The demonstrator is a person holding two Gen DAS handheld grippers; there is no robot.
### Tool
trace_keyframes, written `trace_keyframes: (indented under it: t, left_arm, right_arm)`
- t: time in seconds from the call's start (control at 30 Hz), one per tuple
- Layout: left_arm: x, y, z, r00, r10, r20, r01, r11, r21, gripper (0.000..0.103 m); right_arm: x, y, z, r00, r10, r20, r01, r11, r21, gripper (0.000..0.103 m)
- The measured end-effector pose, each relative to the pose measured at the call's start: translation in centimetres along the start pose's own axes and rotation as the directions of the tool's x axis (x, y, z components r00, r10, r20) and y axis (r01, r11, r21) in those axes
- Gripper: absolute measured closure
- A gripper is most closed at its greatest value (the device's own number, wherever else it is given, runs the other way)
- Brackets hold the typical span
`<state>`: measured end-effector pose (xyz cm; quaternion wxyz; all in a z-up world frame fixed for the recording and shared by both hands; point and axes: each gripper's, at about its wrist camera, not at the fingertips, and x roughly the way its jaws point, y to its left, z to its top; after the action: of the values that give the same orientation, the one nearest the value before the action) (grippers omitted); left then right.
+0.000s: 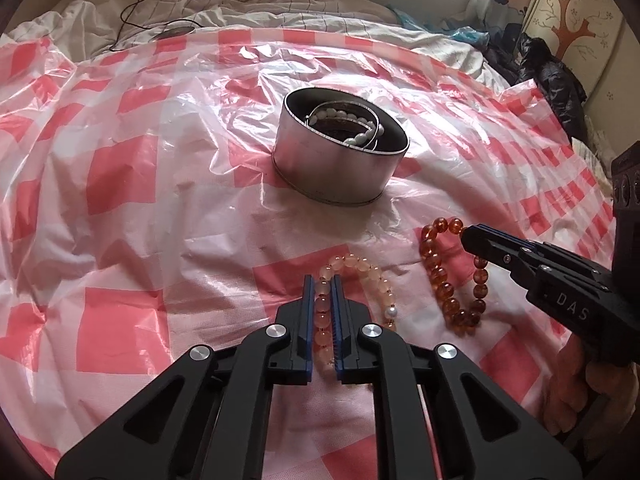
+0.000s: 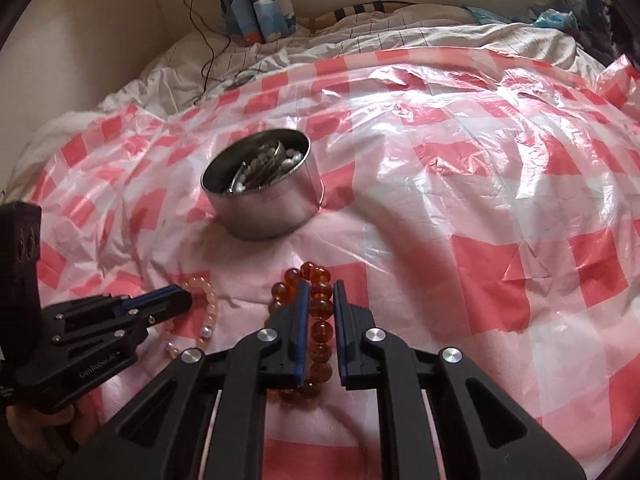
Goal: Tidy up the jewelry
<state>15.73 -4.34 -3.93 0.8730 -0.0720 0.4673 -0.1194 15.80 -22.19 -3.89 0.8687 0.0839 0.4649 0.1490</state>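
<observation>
A pale pink bead bracelet [image 1: 370, 276] lies on the red-and-white checked plastic sheet [image 1: 120, 184]. My left gripper [image 1: 322, 280] is shut on its left strand. An amber bead bracelet [image 1: 436, 276] lies to its right. My right gripper [image 2: 322, 286] straddles the amber bracelet's [image 2: 322, 308] right strand, with a small gap beside the beads. A round metal tin [image 1: 340, 160] stands behind, holding a white bead bracelet [image 1: 360, 136] and metal bangles. The tin also shows in the right wrist view [image 2: 264, 208], as does the pink bracelet [image 2: 210, 312].
The sheet covers a bed with rumpled white bedding [image 1: 240, 12] behind it. A black cable [image 1: 136, 12] runs over the bedding at the back left. Dark clothes [image 1: 552, 76] are piled at the right edge.
</observation>
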Motion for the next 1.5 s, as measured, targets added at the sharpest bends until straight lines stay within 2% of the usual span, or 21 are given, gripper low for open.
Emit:
trace_keyframes:
  t: [0.13,0.23,0.43,0.53,0.77,0.97,1.13,1.3,1.5]
  left_arm:
    - [-1.3,-0.6,0.6,0.999,-0.031,0.042,0.031,1.0,0.0,0.096]
    - [-1.7,-1.4,0.8,0.998,-0.039,0.052,0.038,0.999,0.016,0.096]
    - [-2.2,-3.5,0.9,0.997,0.014,0.071,-0.021,0.995,0.098,0.096]
    - [-2.7,-4.3,1.3,0.997,0.015,0.081,-0.025,0.992,0.124,0.096]
    - [-5.1,-5.4,4.4,0.991,-0.005,0.136,-0.015,0.989,0.147,0.096]
    - [-6.1,-5.2,7.2,0.984,-0.028,0.178,0.004,0.991,0.136,0.096]
    - [-5.8,-4.9,9.7,0.979,-0.046,0.2,0.022,0.993,0.12,0.096]
    - [-4.0,-4.5,11.4,0.977,-0.089,0.191,0.071,0.993,0.098,0.096]
    - [-0.7,-3.7,11.9,0.985,-0.082,0.154,0.071,0.995,0.073,0.096]
  right_arm:
    - [-1.8,-0.5,0.9,0.987,0.125,0.097,-0.132,0.989,0.073,0.09]
    - [-2.4,-0.7,1.3,0.981,0.152,0.125,-0.164,0.982,0.095,0.09]
    - [-3.0,-0.9,1.8,0.968,0.202,0.148,-0.22,0.968,0.121,0.09]
    - [-3.3,-0.8,2.0,0.959,0.229,0.168,-0.25,0.961,0.116,0.09]
    - [-3.0,-0.7,3.6,0.914,0.336,0.227,-0.371,0.919,0.131,0.09]
    - [-2.6,-1.4,4.8,0.896,0.364,0.256,-0.409,0.9,0.152,0.09]
    - [-2.1,-2.6,5.4,0.892,0.36,0.272,-0.416,0.89,0.187,0.09]
    - [-1.9,-3.7,5.5,0.892,0.355,0.282,-0.42,0.88,0.22,0.09]
    - [-2.0,-3.8,5.5,0.892,0.353,0.283,-0.419,0.88,0.223,0.09]
